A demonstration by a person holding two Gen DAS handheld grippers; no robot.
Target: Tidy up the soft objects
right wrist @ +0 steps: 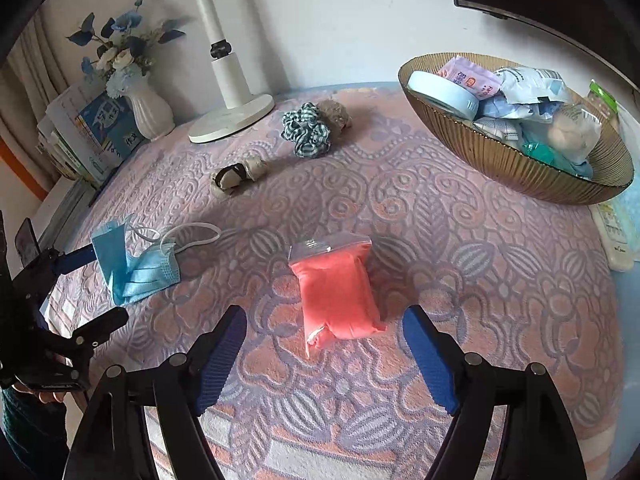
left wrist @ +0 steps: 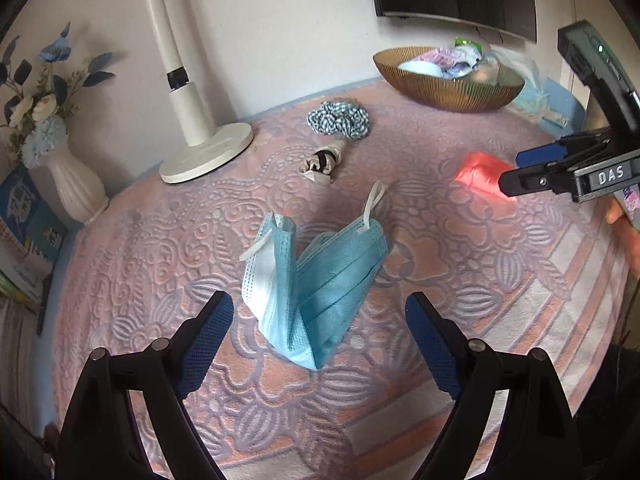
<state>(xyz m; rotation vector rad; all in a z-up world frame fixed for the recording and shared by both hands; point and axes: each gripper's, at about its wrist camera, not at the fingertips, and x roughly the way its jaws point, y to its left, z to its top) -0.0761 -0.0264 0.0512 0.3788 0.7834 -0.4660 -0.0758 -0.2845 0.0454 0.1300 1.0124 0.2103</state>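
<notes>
A crumpled blue face mask (left wrist: 316, 280) lies on the patterned pink cloth (left wrist: 440, 264). My left gripper (left wrist: 320, 300) stands open with its blue pads on either side of the mask, clear of it. A red soft pack in a clear bag (right wrist: 336, 292) lies just ahead of my right gripper (right wrist: 325, 314), which is open, its pads apart from the pack. Farther back lie a checked scrunchie (right wrist: 306, 130) and a small beige and black roll (right wrist: 236, 176). The golden bowl (right wrist: 520, 168) at the back right holds several soft packets.
A white lamp base (right wrist: 232, 120) and a white vase of flowers (right wrist: 150, 110) stand at the back left, with books beside them. A brown fuzzy item (right wrist: 340, 114) sits behind the scrunchie. A remote (right wrist: 612, 236) lies at the right edge.
</notes>
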